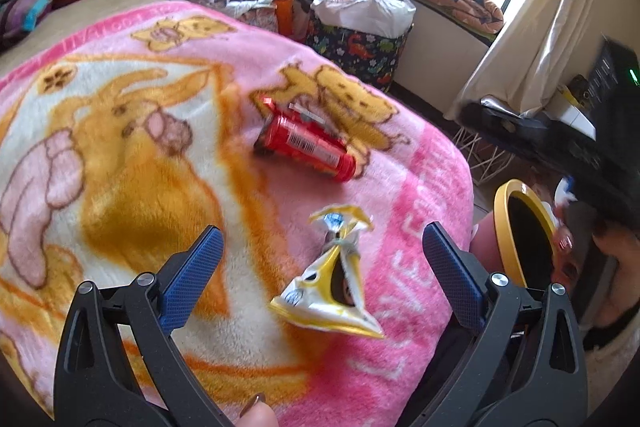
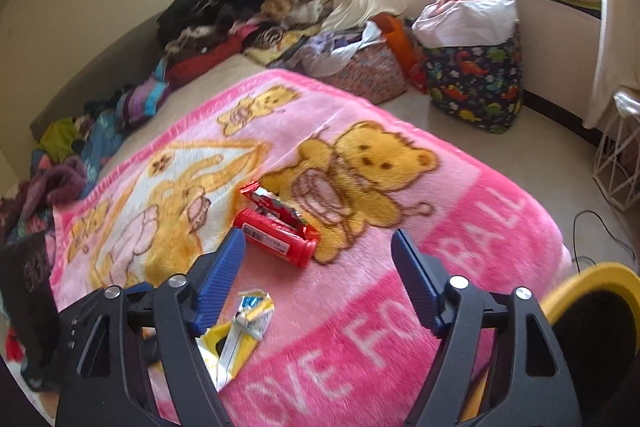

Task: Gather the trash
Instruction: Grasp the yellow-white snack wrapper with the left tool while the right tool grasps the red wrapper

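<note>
Yellow-and-white foil, crumpled: the wrapper (image 1: 334,281) lying on the pink blanket (image 1: 132,131) over the bed, between the spread jaws of the left gripper (image 1: 322,259) and not yet touched by either blue pad. Beyond the wrapper, farther onto the blanket, a red packet (image 1: 310,143), torn open at its far end. To the right of the wrapper, off the blanket's edge, a yellow-rimmed bin (image 1: 520,227) with a dark mouth, probably the place for the trash, though only part of its rim shows.

Right gripper (image 2: 318,263) also wide open, empty, hovering with the wrapper below and left of its left pad and the red packet just ahead.

For a clean pick: lower the left gripper until both pads straddle the wrapper's pinched middle, where the foil narrows, rather than the flared ends. Close slowly; light foil likely to slide or flatten under the pads, and plush pile likely to get nipped if the tips press too deep. Keep the tips just above the fleece. Carry to the bin on the wrapper's right, release over the dark mouth, not over the rim.
</note>
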